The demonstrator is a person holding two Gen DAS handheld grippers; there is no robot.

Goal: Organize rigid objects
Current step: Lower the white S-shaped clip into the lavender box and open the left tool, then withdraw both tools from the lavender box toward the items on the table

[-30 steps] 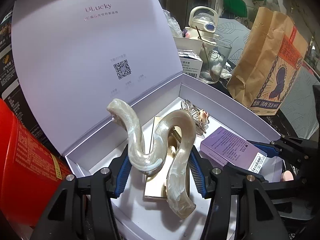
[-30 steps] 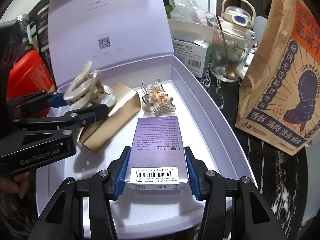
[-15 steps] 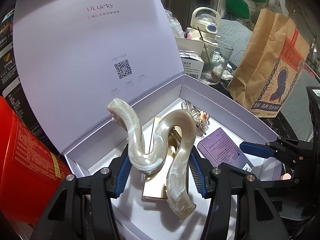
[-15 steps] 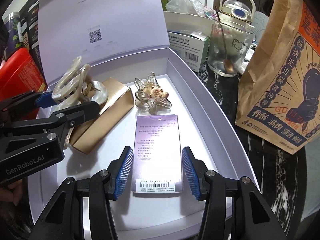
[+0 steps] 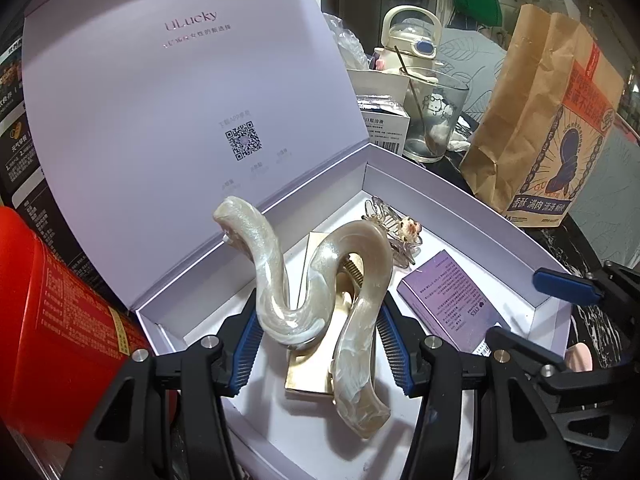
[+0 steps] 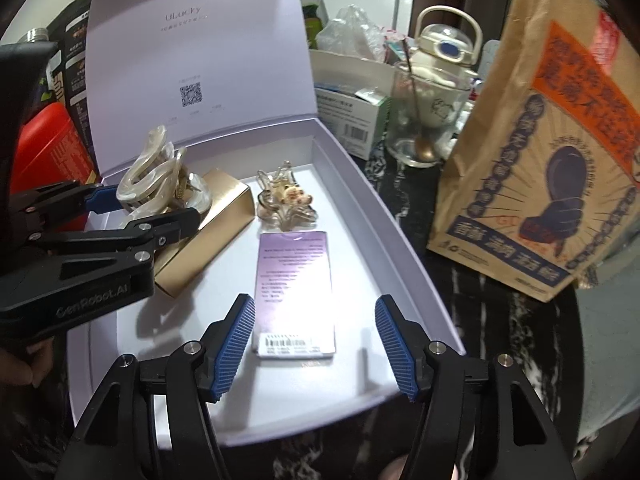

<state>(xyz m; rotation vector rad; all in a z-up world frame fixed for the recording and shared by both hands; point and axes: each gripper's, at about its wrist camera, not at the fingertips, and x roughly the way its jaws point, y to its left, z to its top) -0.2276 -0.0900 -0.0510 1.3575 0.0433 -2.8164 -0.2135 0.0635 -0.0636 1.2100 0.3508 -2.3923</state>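
Observation:
My left gripper (image 5: 320, 340) is shut on a large pearly white hair claw (image 5: 320, 292) and holds it over the left part of an open lilac gift box (image 5: 452, 204); the claw also shows in the right wrist view (image 6: 156, 176). My right gripper (image 6: 316, 344) is open and empty, above the near end of a purple carton (image 6: 294, 280) that lies flat on the box floor (image 6: 360, 264). A gold carton (image 6: 208, 232) and a clear star-shaped hair clip (image 6: 286, 200) also lie in the box.
The box lid (image 6: 192, 60) stands upright at the back. A brown paper bag (image 6: 540, 152) stands to the right. A glass with a spoon (image 6: 424, 120), a cream kettle bottle (image 6: 444, 48) and a white carton (image 6: 352, 116) stand behind. A red tin (image 5: 52, 336) stands on the left.
My right gripper let go of the purple carton, opened wide and drew back. The carton now lies flat in the box. My left gripper still holds the hair claw in place.

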